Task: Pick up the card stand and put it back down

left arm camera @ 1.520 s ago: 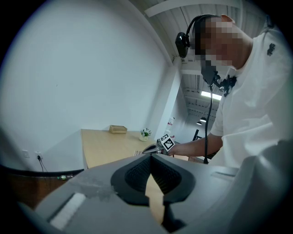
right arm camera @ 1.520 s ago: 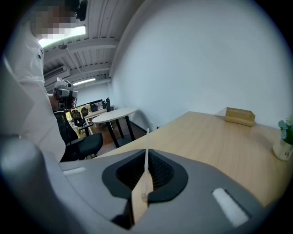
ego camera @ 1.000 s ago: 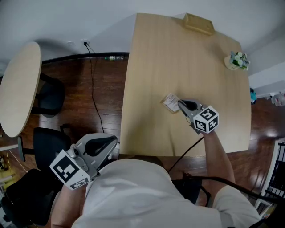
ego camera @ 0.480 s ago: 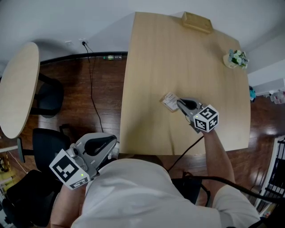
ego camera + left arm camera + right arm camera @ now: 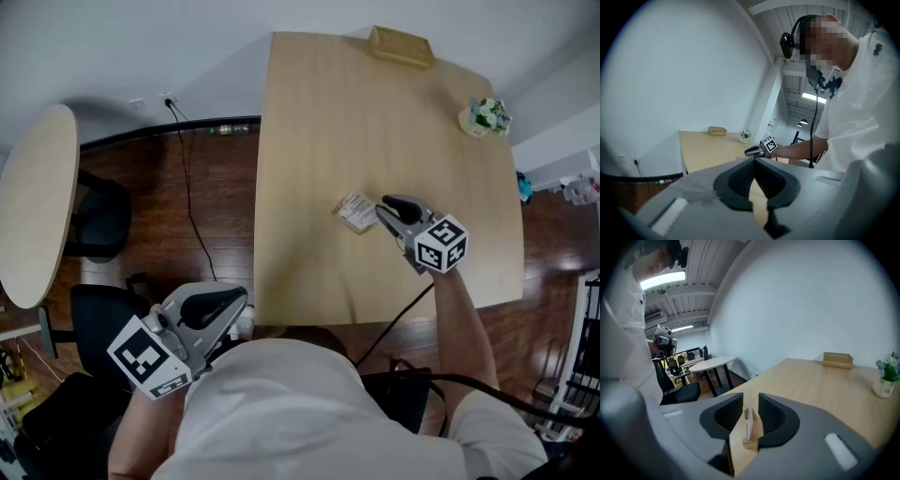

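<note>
As the ribbed right tongs [image 5: 382, 209] have just been opening, the card stand [image 5: 749, 427], a thin white card in a wood block, sits free between them on the table [image 5: 319, 131]. Left tongs [image 5: 754, 161] together. Card print illegible.

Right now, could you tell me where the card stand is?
In the head view the card stand sits near the wooden table's middle, just left of the right gripper, whose jaws have just been opening and now flank it without gripping.
</note>
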A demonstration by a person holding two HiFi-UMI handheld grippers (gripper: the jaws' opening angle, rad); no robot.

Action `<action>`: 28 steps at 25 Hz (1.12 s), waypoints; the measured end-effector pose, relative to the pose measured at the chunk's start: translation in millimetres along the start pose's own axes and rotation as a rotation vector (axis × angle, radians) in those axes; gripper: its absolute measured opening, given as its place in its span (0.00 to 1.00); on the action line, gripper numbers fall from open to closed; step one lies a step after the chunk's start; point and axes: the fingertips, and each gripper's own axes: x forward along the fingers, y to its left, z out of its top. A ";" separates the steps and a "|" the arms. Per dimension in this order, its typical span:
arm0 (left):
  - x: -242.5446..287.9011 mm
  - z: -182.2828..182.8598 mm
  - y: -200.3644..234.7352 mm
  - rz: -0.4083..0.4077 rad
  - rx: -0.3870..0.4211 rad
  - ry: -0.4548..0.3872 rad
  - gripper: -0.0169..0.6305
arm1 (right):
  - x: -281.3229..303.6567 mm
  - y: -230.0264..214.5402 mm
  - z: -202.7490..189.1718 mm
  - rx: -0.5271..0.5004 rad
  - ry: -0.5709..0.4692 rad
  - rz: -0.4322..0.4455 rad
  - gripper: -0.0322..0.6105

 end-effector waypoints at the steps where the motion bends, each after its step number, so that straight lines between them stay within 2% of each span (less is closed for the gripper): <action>1: -1.2 0.8 0.1 -0.010 0.007 0.000 0.03 | -5.9 0.1 2.8 -0.001 -0.007 -0.023 0.22; 6: -7.5 5.1 2.9 -0.063 0.047 -0.007 0.03 | -41.6 15.0 15.1 0.033 -0.048 -0.118 0.22; 11: -15.4 9.1 11.0 -0.139 0.106 -0.009 0.03 | -81.3 57.5 10.4 0.062 -0.063 -0.242 0.22; 20: -31.3 0.2 -11.7 -0.315 0.198 0.015 0.03 | -129.8 186.2 -40.0 0.185 -0.094 -0.404 0.22; 28: -50.6 -26.1 -10.2 -0.416 0.205 0.038 0.03 | -137.7 293.4 -51.5 0.259 -0.153 -0.518 0.22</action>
